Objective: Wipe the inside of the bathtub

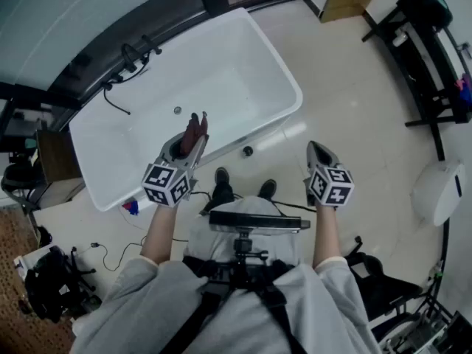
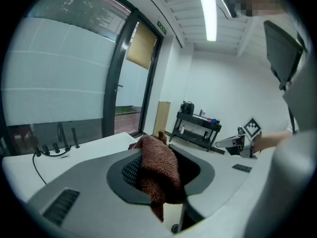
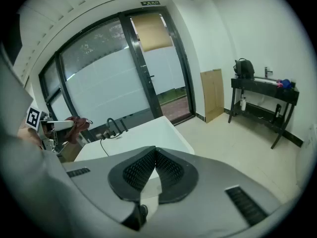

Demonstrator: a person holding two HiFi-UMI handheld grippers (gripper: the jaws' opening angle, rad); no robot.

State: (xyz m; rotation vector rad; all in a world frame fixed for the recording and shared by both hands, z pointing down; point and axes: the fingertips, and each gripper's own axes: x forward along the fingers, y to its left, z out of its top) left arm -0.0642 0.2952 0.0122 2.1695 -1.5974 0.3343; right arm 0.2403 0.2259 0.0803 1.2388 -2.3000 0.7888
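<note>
Left arm: forearm bare below a grey sleeve and stretched forward. The left gripper [image 1: 198, 124] points roughly level, over the near rim of the bathtub [image 1: 284, 80]. Its jaws are clamped on one brown-red cloth [image 1: 194, 132]. In the left gripper view the cloth [image 2: 157, 168] stands bunched above the pads and a tail of it hangs below them.

Bathtub: one, white and rectangular, set at an angle in the head view. One small drain [image 1: 177, 110] shows in the tub floor. Black tap fittings [image 1: 137, 53] sit on the far rim, with a thin black hose [image 1: 116, 103] trailing into the tub. The cloth is in the air above the near edge and touches no part of the tub.

Below the tub's near side, two dark shoes [image 1: 221, 176] stand on the floor, between the arms.

Right arm: stretched forward like the left. The right gripper [image 1: 318, 150] is over the floor, to the right of the tub. Its jaws are pressed together with nothing between them, as the right gripper view [image 3: 155, 155] shows.

Room: pale tiled floor [image 1: 354, 94] and frosted glass panels in dark frames [image 3: 109, 78] behind the tub. One tan board [image 3: 212, 94] leans on the wall. One black rack [image 1: 428, 46] stands far right.
</note>
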